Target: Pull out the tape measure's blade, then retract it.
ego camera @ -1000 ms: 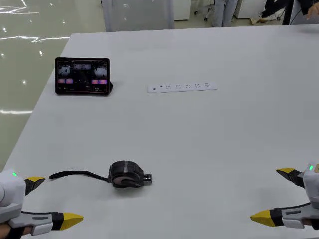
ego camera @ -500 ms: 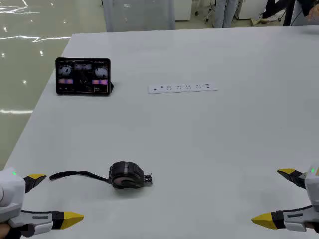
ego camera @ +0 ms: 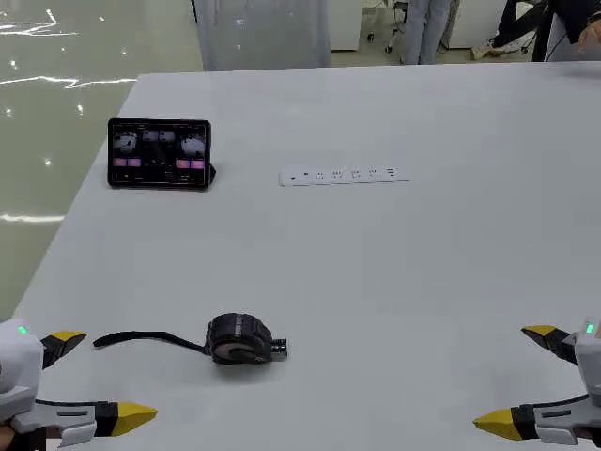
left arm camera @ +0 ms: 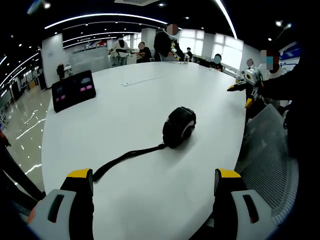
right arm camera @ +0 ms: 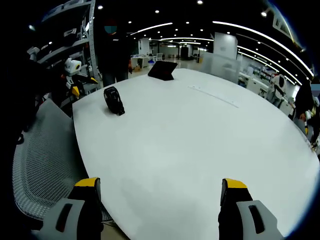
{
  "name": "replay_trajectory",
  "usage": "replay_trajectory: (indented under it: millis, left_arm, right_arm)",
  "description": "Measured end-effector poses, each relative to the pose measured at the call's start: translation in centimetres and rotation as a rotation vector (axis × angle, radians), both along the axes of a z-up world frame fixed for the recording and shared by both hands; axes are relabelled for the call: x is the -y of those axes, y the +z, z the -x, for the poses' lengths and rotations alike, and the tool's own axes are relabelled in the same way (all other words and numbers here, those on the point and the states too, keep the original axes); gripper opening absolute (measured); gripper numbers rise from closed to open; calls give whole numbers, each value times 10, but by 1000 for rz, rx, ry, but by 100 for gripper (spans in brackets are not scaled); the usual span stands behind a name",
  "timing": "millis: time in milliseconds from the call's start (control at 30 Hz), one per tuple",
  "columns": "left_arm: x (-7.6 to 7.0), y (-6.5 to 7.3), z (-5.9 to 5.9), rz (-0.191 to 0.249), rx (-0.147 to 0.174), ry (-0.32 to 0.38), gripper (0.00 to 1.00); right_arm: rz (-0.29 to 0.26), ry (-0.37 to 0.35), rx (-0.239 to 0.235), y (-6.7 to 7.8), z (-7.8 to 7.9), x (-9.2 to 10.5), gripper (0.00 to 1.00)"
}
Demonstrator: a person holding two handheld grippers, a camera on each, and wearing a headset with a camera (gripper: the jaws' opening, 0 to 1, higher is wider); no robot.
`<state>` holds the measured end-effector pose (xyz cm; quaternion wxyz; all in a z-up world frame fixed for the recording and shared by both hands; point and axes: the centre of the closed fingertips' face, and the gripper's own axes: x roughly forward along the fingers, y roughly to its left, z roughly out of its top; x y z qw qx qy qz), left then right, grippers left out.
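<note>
A black tape measure (ego camera: pixel 239 339) lies on the white table (ego camera: pixel 376 263) near the front edge, its black strap (ego camera: pixel 141 337) stretched out to the left and its blade drawn in. It is also in the left gripper view as the tape measure (left arm camera: pixel 179 126) and small in the right gripper view as the tape measure (right arm camera: pixel 114 100). My left gripper (ego camera: pixel 99 376) stands open at the bottom left, short of the strap end, with nothing between its yellow-tipped fingers. At the bottom right my right gripper (ego camera: pixel 518 378) is open too, far from the tape measure.
A tablet (ego camera: pixel 159 153) with a lit screen stands propped at the back left. A white power strip (ego camera: pixel 344 176) lies across the middle of the table. Several people stand around the far side in the left gripper view. A mesh chair (right arm camera: pixel 45 160) sits by the table's near edge.
The whole head view has shifted slightly downward, a move of the camera. The tape measure and both grippers hold their places.
</note>
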<state>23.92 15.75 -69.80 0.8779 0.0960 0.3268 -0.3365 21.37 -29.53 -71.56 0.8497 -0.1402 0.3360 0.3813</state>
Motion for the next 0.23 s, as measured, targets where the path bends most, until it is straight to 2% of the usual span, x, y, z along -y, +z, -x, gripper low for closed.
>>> replay_trajectory:
  millis: [233]
  left_arm:
    - [-1,2,-1,3,3,1,99]
  right_arm:
    - [-3,-8,5,2,0,3,99]
